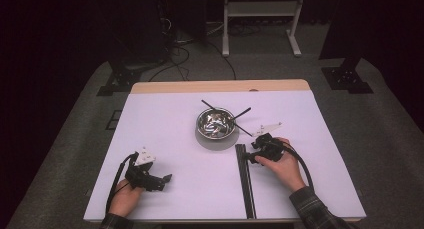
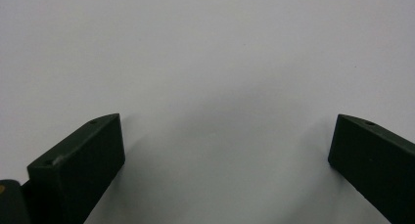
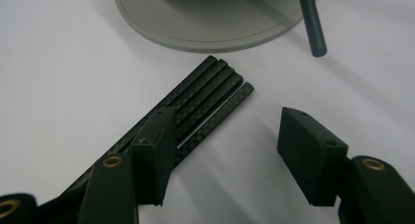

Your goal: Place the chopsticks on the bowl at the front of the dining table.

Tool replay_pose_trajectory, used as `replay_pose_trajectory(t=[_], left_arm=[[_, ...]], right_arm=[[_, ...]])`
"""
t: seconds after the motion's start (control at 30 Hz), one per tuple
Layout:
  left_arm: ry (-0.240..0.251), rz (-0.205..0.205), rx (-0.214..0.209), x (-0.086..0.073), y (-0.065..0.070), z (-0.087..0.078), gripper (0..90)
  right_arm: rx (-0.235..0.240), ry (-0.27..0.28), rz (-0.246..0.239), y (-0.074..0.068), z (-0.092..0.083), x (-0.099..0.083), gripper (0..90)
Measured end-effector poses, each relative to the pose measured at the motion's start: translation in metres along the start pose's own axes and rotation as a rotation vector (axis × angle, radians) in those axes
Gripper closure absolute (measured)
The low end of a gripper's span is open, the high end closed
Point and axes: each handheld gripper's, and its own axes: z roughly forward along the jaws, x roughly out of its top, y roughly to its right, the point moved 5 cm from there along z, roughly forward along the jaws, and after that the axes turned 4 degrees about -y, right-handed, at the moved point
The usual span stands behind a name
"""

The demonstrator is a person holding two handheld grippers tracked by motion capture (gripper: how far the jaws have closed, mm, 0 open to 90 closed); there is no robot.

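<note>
White table surface (image 2: 205, 53) under left gripper (image 1: 161, 179), held low in left hand (image 1: 125, 198) near front edge of table. Jaws standing wide apart, nothing between them, only bare white surface ahead in left gripper view (image 2: 227, 150). Black cable looping back from this gripper beside the wrist.

Further to the right, bundle of long black carbon-fibre rods (image 1: 245, 181) lying flat on the table, running from front edge up toward round grey plate (image 1: 216, 140). In right gripper view, about five rods side by side, ends nearly level (image 3: 222, 84), stopping just short of the plate rim (image 3: 205, 40) without touching it. Shiny metal bowl (image 1: 215, 123) standing on that plate, with thin black sticks (image 1: 240, 113) leaning out of it over the rim; one dark round stick end (image 3: 313, 28) seen just ahead of the right jaw.

Right gripper (image 3: 225, 145) held in right hand (image 1: 285, 166), hovering at far end of rod bundle. Jaws partly open, not pressing anything: left jaw lying over the rods, right jaw apart over bare table, most of bundle outside the gap. Plaid sleeve (image 1: 315, 209) behind the right hand.
</note>
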Motion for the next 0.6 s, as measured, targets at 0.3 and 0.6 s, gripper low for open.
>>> replay_pose_trajectory(t=[0.3, 0.6], left_arm=[[0.0, 0.0, 0.0, 0.0, 0.0, 0.0, 0.0], [0.0, 0.0, 0.0, 0.0, 0.0, 0.0, 0.0]], right_arm=[[-0.015, -0.01, 0.0, 0.0044, -0.0031, -0.0032, 38.7], [-0.01, -0.011, 0.002, 0.0027, -0.0064, -0.0043, 38.5]])
